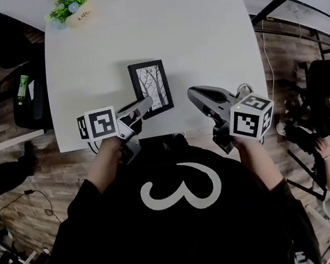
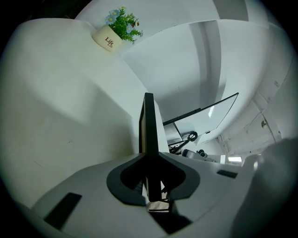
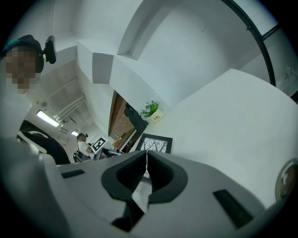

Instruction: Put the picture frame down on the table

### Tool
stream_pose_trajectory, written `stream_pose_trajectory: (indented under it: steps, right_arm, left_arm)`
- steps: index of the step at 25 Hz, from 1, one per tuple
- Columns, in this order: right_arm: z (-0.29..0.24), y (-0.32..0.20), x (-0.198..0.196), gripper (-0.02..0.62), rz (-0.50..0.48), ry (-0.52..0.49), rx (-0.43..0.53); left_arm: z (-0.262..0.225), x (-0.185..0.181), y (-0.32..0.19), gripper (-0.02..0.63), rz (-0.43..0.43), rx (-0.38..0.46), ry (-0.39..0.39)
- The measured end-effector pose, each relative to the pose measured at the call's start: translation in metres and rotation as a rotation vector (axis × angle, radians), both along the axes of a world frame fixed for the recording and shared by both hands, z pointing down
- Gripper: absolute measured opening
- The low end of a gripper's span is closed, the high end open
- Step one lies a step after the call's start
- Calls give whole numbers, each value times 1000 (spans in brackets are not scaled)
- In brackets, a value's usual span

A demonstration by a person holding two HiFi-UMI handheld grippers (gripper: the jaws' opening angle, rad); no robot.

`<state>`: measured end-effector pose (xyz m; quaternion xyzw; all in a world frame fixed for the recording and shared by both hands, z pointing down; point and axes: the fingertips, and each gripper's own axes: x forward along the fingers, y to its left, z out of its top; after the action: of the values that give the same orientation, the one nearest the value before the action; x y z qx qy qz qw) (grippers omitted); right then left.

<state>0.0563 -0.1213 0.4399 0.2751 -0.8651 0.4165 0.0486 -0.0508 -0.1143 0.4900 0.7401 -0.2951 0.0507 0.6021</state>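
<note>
nearest the person, the right tool (image 1: 195, 95) hung over the table's near edge with its jaws pressed together on nothing, taking no part. beside it, the left tool (image 1: 142, 106) was clamped on the lower left edge of the picture frame (image 1: 152, 87), whose dark rim ran edge-on between the jaws in the left gripper view. the frame sat over the near middle of the white table (image 1: 198, 29), its picture facing the head camera. whether it lay fully flat or was tipped with one edge raised could not be settled. judged so, the carrying was done; letting go and drawing back were left. a flower pot (image 1: 74, 9) stood well apart at the far edge.
</note>
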Motion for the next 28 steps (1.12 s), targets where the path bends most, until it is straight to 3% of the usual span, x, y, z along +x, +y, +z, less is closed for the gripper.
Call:
stream_pose_trajectory:
  steps: [12, 28]
  right_arm:
    - [6, 6, 7, 23, 22, 19, -29]
    - [-6, 12, 5, 25, 15, -39, -7]
  left_arm:
    - [7, -4, -2, 69, -18, -56, 27]
    - [16, -8, 0, 72, -22, -109, 34]
